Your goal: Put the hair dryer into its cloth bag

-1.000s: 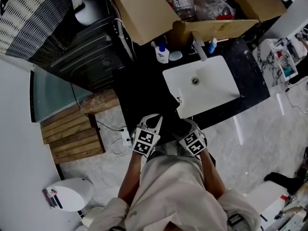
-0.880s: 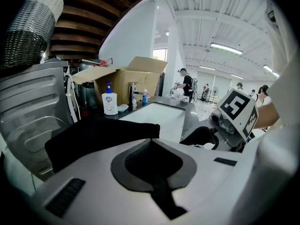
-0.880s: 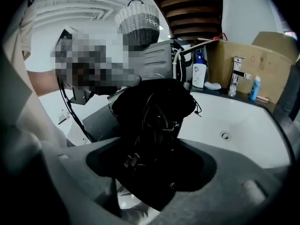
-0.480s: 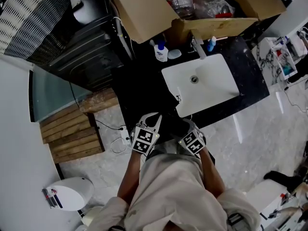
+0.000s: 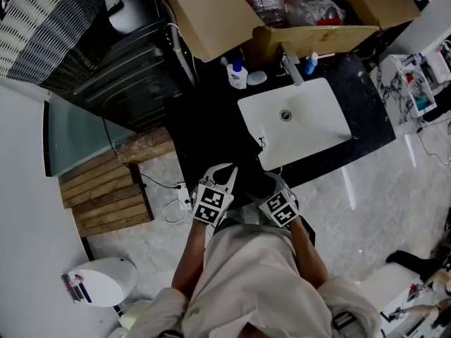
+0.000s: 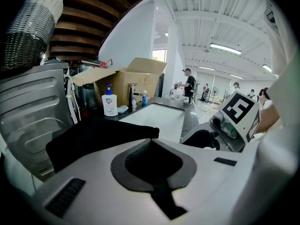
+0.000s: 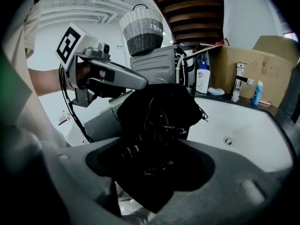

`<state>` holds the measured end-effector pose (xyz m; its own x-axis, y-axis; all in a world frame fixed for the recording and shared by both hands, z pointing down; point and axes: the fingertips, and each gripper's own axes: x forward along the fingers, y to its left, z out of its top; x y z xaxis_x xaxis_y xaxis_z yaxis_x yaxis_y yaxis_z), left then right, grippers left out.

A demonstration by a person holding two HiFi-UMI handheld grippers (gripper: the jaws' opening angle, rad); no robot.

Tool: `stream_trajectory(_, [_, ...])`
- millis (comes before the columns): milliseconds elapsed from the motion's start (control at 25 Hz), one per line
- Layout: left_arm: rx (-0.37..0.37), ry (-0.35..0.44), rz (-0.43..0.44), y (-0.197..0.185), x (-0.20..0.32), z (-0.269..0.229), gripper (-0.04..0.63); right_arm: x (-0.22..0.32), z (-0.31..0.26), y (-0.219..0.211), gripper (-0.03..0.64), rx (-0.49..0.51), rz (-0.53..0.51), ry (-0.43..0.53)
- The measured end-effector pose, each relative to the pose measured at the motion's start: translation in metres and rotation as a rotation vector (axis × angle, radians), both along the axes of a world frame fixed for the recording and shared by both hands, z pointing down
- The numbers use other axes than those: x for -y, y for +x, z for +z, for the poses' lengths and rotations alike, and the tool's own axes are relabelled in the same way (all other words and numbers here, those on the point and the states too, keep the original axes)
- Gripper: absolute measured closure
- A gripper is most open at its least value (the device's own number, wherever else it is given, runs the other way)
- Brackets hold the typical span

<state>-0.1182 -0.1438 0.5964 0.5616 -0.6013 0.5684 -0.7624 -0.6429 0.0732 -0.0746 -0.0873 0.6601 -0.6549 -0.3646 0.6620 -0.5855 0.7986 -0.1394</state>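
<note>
Left claw (image 7: 139, 84) pressed together, apparently pinching the cloth bag (image 7: 161, 100) rim to hold its mouth up at the tabletop (image 5: 192, 122) edge, beside the empty sink (image 5: 310, 129). Right claw (image 7: 150, 172) jaws have just been opening and are now spread. The hair dryer (image 7: 136, 156) and cord (image 7: 157, 121) sit between them, seemingly partly in the bag.

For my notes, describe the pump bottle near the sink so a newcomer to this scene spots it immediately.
Find the white sink in the black counter; off its far left corner, before the cardboard box, stands the pump bottle. It is white with a blue top, unlike the low pale object beside it and the slim blue bottle right of the faucet.
</note>
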Motion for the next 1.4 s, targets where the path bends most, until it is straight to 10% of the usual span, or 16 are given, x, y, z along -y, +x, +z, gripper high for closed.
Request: stream_trajectory(1400, [-0.017, 0.017, 0.021, 0.005, -0.008, -0.010, 0.589, 0.071, -0.011, -0.038, 0.311, 0.080, 0.048, 0.089])
